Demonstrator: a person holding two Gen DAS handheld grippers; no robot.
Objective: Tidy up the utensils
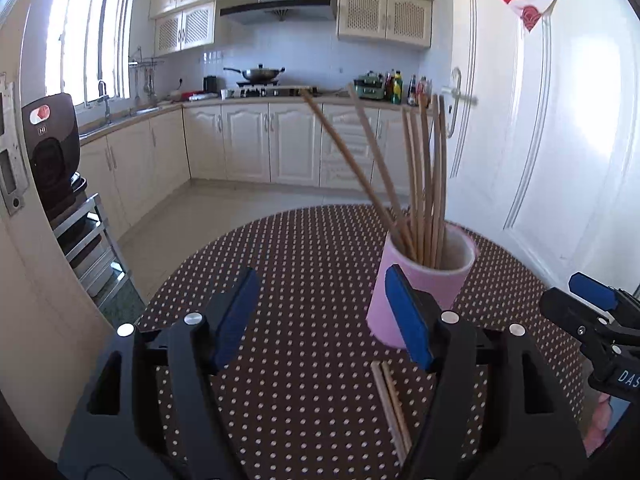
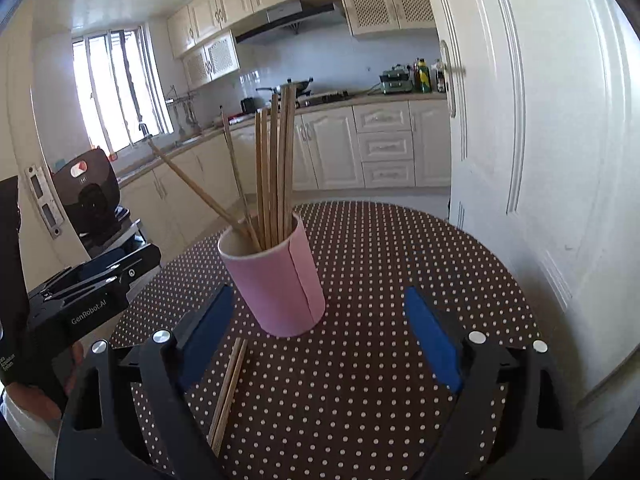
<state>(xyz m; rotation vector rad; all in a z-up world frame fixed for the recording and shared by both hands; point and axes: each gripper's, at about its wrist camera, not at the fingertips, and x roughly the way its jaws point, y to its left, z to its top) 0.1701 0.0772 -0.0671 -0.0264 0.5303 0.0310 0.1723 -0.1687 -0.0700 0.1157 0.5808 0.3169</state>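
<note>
A: Both sets of tongs spread wide, left gripper (image 1: 324, 312) and right gripper (image 2: 320, 332), nothing pinched.

B: Pink cup (image 2: 276, 280) upright on dotted table (image 2: 400, 260), chopsticks (image 2: 272, 168) inside; loose pair (image 2: 228, 392) flat just beside.

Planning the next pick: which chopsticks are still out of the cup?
The pair of chopsticks lying flat on the dotted tablecloth in front of the pink cup; all the others stand inside it.

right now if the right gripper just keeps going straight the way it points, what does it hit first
Most likely the pink cup of chopsticks, which stands upright ahead between the open right gripper fingers. Depth is hard to judge; the loose chopstick pair on the table lies left of that line.
</note>
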